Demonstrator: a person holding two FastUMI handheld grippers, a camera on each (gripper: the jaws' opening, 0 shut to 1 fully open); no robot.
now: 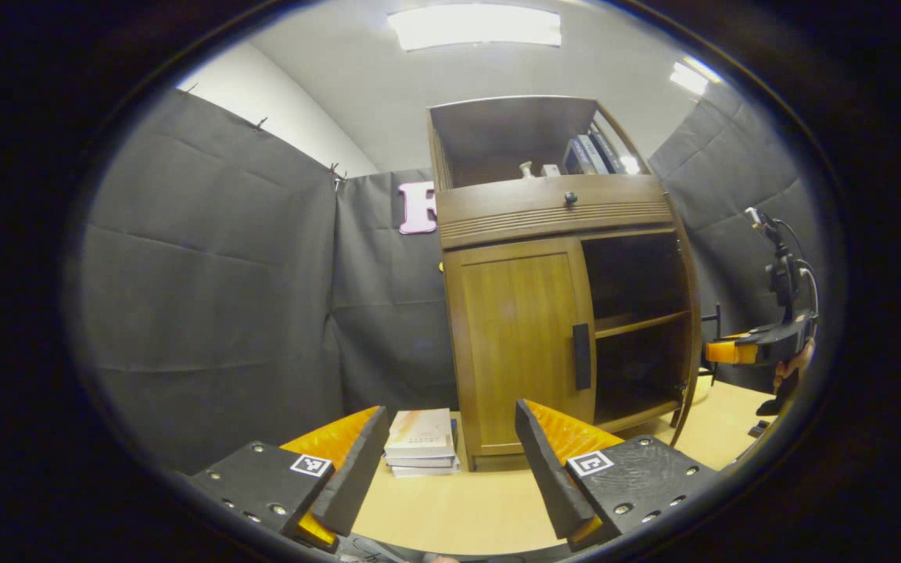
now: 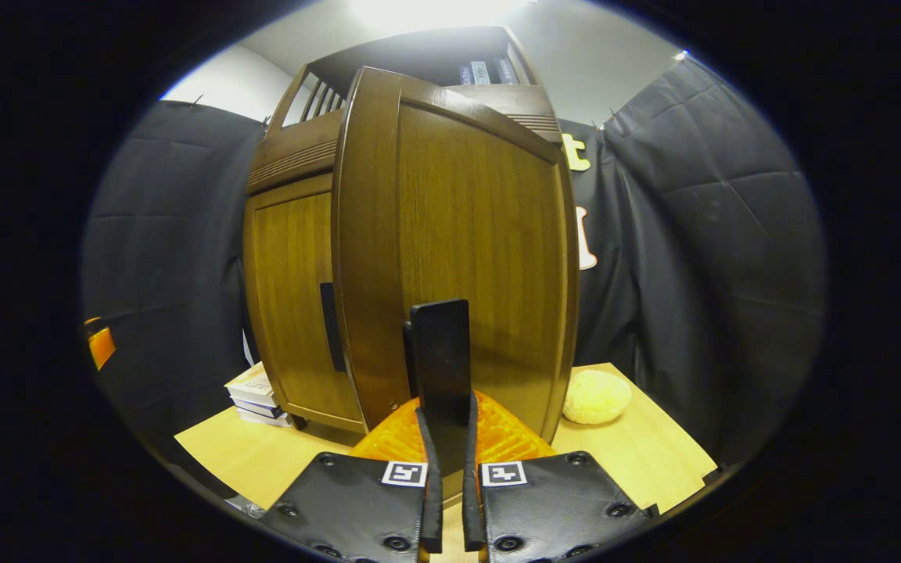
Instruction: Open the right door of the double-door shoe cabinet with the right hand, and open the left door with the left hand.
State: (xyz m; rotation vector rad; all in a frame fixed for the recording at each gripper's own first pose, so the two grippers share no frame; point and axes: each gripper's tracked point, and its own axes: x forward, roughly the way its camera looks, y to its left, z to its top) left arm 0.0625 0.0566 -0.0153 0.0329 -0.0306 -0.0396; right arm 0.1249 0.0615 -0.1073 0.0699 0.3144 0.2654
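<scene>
Right tool (image 2: 447, 469) clamps the open right door's handle (image 2: 440, 367); left tool (image 1: 450, 469) gapes near stacked books (image 1: 421, 442).

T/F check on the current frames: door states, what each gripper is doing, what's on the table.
1. The right door is swung open. True.
2. The left door is open too. False: it sits shut against the cabinet.
3. The right gripper is shut on the right door's handle. True.
4. The left gripper is clamped on the left door's handle. False: it is open and apart from the door.
5. A stack of books lies on the table beside the cabinet. True.
6. The drawer has two knobs. False: one knob.
</scene>
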